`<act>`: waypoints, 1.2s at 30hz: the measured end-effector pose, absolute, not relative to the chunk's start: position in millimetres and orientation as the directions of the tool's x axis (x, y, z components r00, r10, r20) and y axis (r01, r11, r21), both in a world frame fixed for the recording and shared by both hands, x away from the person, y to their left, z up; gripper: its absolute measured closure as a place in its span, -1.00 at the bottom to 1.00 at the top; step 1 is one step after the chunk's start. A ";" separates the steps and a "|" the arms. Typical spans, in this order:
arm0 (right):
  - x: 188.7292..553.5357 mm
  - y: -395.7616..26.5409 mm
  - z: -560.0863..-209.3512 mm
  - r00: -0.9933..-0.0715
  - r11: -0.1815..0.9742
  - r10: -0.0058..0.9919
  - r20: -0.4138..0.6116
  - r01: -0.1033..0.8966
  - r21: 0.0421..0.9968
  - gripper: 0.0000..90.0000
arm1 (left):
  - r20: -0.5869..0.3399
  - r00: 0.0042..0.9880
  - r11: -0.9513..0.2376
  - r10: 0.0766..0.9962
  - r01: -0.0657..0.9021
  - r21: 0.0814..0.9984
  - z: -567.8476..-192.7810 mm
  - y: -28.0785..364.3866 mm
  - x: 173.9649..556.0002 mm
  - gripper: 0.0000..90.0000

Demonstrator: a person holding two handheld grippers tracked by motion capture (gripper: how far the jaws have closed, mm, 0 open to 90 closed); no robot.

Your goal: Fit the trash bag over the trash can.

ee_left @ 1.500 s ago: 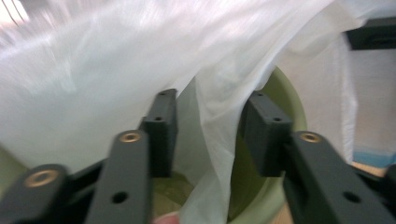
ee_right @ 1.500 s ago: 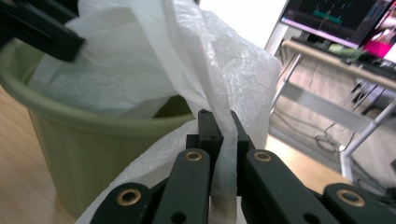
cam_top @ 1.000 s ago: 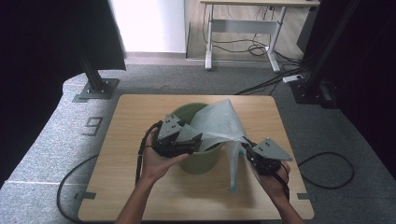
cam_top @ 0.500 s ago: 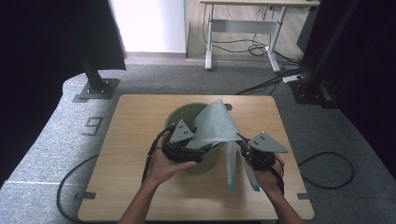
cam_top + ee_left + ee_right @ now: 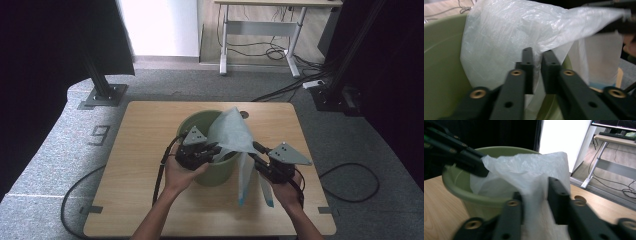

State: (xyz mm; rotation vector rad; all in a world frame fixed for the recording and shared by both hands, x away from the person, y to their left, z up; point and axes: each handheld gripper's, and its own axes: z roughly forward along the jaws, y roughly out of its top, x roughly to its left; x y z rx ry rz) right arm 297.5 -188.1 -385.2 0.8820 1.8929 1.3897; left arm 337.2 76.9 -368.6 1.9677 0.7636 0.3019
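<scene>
The wooden surface (image 5: 140, 150) carries a green bucket (image 5: 192, 122) near its middle. A thin white plastic bag (image 5: 232, 135) hangs partly inside the bucket; the rest rises over the right rim and drapes down outside toward the near right. At the bucket's near left rim, the left gripper (image 5: 537, 60) has just been closing and now pinches a fold of the bag. Just right of the bucket, the right gripper (image 5: 535, 195) has just been opening: its jaws stand spread with bag film loose between them.
</scene>
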 end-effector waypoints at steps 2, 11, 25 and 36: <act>295.0 -189.4 -391.4 -0.593 0.223 0.801 -0.084 0.165 0.961 0.19 | -0.117 0.770 -0.329 0.627 0.398 0.856 -368.8 79.4 339.2 0.96; 269.0 -199.4 -418.6 -0.536 0.170 0.844 -0.026 0.220 0.961 -0.35 | -0.146 0.728 -0.296 0.669 0.442 0.846 -372.4 86.0 343.3 0.99; 266.2 -168.1 -459.4 -0.514 0.139 0.857 0.019 0.267 0.954 -0.45 | -0.156 0.728 -0.295 0.668 0.451 0.842 -375.5 86.0 342.5 0.99; 289.6 -163.2 -480.9 -0.466 0.151 0.885 0.009 0.306 0.940 0.66 | -0.178 0.749 -0.288 0.638 0.447 0.847 -373.1 87.2 337.6 0.99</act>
